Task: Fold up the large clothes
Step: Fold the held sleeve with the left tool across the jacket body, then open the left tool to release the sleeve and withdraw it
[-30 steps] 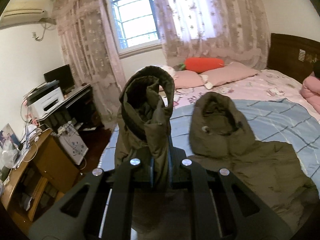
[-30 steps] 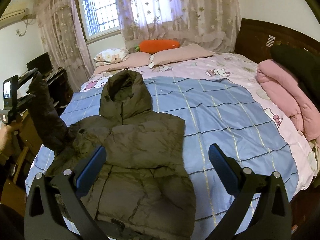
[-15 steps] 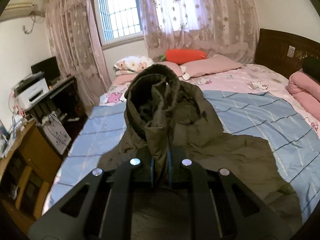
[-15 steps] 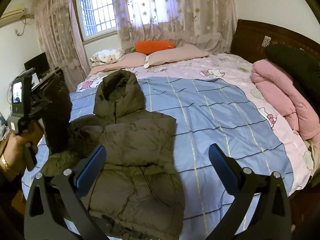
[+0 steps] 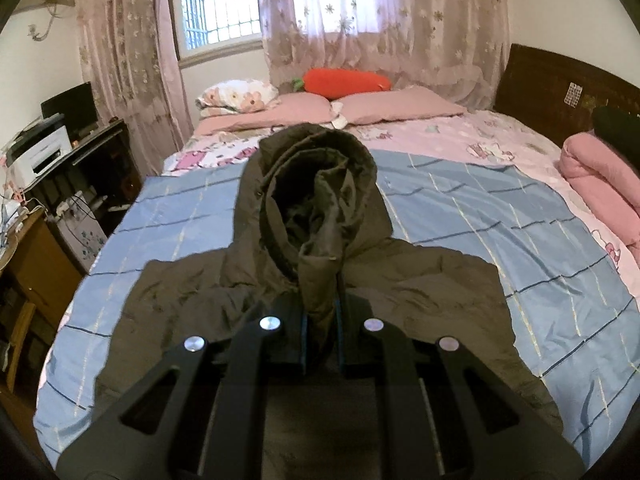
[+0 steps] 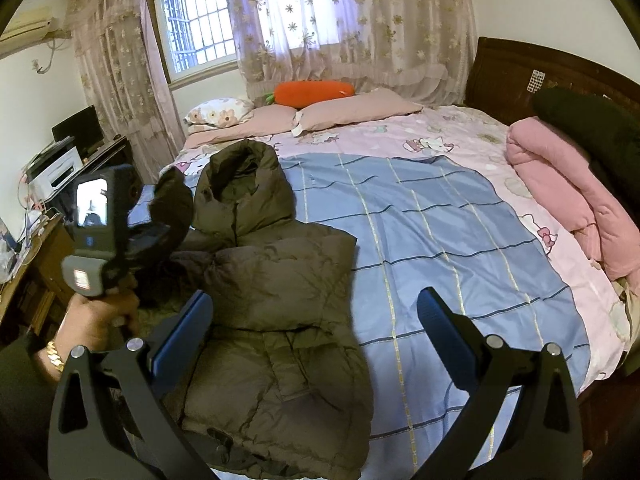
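Note:
An olive hooded puffer jacket (image 6: pixel 276 292) lies front-up on the blue checked bedspread (image 6: pixel 440 232), hood toward the pillows. It also fills the left wrist view (image 5: pixel 420 292). My left gripper (image 5: pixel 320 320) is shut on the jacket's left sleeve cuff (image 5: pixel 320 248), which stands up above the jaws. In the right wrist view the left gripper (image 6: pixel 156 236) holds the raised sleeve (image 6: pixel 172 204) over the jacket's left shoulder. My right gripper (image 6: pixel 314 328) is open and empty, hovering above the jacket's lower body.
Pillows (image 6: pixel 352 110) and an orange carrot cushion (image 6: pixel 312 90) lie at the bed's far side. A folded pink quilt (image 6: pixel 568 196) sits at the right by the dark headboard (image 6: pixel 516 76). A desk with a printer (image 6: pixel 56 168) stands left of the bed.
My left gripper has carried the sleeve from beside the bed's left edge inward, over the jacket's body. The right gripper has stayed open, drifting slightly.

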Available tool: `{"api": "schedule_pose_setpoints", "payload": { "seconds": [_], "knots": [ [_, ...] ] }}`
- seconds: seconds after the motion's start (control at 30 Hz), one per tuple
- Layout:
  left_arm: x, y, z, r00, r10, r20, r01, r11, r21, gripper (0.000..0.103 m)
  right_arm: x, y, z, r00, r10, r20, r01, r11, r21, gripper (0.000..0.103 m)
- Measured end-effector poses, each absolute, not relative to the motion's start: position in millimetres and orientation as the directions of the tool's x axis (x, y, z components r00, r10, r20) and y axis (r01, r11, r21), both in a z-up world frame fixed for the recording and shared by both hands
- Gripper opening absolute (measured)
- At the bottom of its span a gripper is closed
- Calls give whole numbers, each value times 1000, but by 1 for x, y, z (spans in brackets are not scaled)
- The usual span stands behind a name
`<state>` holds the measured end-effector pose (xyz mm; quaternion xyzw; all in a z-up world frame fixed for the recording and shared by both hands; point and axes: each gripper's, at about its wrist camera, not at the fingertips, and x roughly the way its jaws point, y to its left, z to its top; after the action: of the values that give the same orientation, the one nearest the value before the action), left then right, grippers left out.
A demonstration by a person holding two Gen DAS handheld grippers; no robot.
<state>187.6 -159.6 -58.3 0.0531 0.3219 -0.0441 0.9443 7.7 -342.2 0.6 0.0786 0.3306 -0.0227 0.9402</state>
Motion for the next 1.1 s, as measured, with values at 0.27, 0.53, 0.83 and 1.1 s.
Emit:
{"api": "schedule_pose_setpoints", "payload": {
  "seconds": [0.27,0.53,0.83,1.1],
  "knots": [
    [200,-181,-94,754,-61,-654,145,986,76,15,8,-344,0,776,16,-630,92,986,138,102],
    [199,-192,-107,740,-146,-656,185,983,-9,101,10,-341,0,775,25,-632,82,987,140,102],
    [162,-200,-64,732,-261,-630,314,949,-28,101,14,-325,9,787,40,-616,66,987,147,102],
    [105,-125,-12,765,-118,-633,219,972,84,101,18,-295,14,794,51,-606,32,992,126,102]
  ]
}}
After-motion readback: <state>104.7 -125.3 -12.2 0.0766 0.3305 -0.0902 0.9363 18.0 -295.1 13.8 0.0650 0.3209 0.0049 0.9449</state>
